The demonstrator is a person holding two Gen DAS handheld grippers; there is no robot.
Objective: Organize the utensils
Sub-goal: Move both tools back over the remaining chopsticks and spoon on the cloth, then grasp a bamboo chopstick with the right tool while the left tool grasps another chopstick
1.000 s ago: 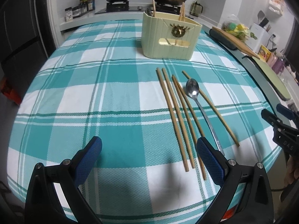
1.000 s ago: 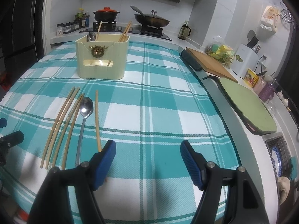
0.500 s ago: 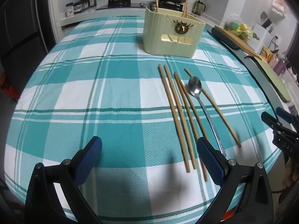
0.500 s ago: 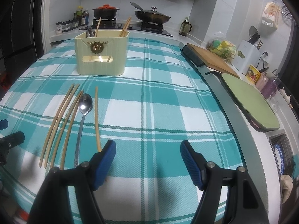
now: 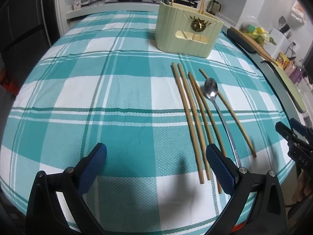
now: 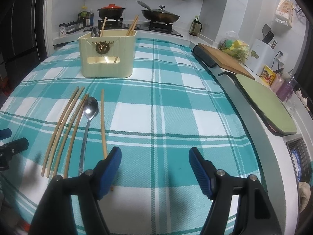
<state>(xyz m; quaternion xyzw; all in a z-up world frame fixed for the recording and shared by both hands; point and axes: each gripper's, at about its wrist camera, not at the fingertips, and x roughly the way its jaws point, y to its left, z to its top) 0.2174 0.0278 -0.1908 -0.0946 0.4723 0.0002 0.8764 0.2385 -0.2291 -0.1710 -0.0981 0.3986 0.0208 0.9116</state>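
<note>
"DAS" lettering on right hand-held gripper [image 5: 299, 148]

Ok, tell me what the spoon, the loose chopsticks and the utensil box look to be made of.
Spoon: polished metal, probably stainless steel; its bowl shows a bright glint. Chopsticks: matte tan sticks, likely bamboo or wood; no grain is visible. Utensil box: cream, ribbed, smooth walls, probably plastic, with a brassy deer-head emblem.

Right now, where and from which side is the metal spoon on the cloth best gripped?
Grip the spoon on its thin handle near the middle, from above, jaws across it. It lies flat; chopsticks sit close on both sides, so a low sideways approach would likely nudge them.
</note>
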